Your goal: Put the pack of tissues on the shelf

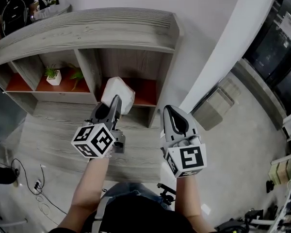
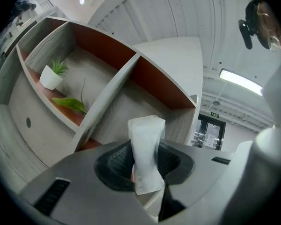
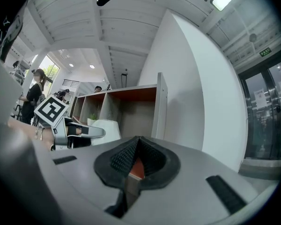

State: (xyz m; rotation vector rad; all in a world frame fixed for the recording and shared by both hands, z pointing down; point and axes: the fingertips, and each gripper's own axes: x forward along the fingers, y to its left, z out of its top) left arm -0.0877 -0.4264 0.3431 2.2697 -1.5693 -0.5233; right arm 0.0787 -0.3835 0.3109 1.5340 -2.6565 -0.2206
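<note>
A white pack of tissues (image 1: 118, 94) is clamped in my left gripper (image 1: 114, 102), which is shut on it and holds it in front of the rightmost compartment of the low grey shelf (image 1: 87, 25). In the left gripper view the pack (image 2: 146, 151) stands upright between the dark pads, with the orange-floored compartments behind it. My right gripper (image 1: 170, 115) hangs to the right of the left one, in front of the shelf's right end; its pads (image 3: 123, 156) meet at the tip with nothing between them. The right gripper view also catches the pack (image 3: 105, 129) and the left gripper (image 3: 86, 132).
A small potted plant (image 1: 53, 75) in a white pot stands in the middle compartment, with a green leaf (image 1: 77, 75) beside it. A white wall (image 1: 218, 38) rises just right of the shelf. Cables (image 1: 36, 186) lie on the floor at lower left. People stand at the far left.
</note>
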